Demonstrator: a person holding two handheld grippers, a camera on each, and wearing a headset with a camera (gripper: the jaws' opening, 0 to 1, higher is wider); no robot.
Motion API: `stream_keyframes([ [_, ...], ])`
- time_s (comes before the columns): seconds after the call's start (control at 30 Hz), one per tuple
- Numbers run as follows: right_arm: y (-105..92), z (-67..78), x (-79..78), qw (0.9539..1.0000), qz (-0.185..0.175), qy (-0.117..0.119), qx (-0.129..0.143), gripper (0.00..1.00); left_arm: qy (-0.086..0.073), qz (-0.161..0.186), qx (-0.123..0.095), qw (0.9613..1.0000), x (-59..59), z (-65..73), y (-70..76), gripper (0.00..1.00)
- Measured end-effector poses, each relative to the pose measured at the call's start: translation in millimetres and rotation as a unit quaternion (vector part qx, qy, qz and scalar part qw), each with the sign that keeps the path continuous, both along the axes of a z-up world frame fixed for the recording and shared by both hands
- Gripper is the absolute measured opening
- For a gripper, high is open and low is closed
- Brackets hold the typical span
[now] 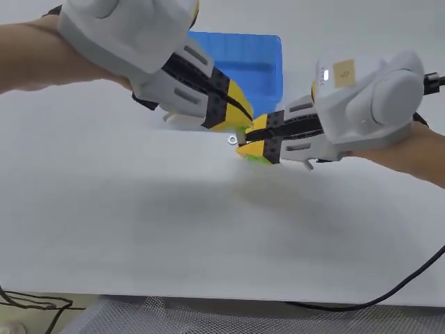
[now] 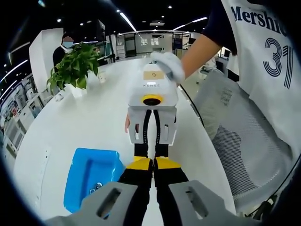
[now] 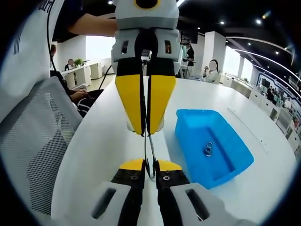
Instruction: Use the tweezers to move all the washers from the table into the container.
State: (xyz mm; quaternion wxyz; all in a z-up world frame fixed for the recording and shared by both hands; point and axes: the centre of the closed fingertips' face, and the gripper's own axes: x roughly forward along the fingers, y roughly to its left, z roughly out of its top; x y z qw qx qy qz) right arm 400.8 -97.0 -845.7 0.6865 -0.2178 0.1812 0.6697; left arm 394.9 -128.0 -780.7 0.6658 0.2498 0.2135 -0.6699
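White table with a blue container, a washer and a plant

The table has a smooth, plain white top, and in the gripper views it runs long with rounded edges. A shallow blue rectangular container sits flat on it toward the far side in the head view. A small metal washer shows against the white top just in front of the container's near edge, apart from it; whether it rests on the surface cannot be told. A black cable crosses the table's near right corner. Far along the top, in the left gripper view, stands a leafy green potted plant.
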Motion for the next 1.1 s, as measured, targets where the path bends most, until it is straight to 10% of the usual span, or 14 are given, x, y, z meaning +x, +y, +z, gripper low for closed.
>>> stream_keyframes([
  [0.13,3.7,12.5,-5.1,0.9999,0.010,-0.007,0.007,0.10,0.008,-0.001,-0.010,0.9999,-3.7,12.4,2.2,0.05],
  [0.4,5.2,34.8,1.4,0.9992,0.013,-0.037,0.011,0.10,-0.027,-0.006,-0.014,0.9995,-2.5,33.7,4.5,0.05],
  [1.1,18.4,71.0,50.3,0.9955,-0.001,-0.092,0.022,0.10,-0.077,-0.003,-0.018,0.9968,37.5,69.4,17.2,0.05],
])
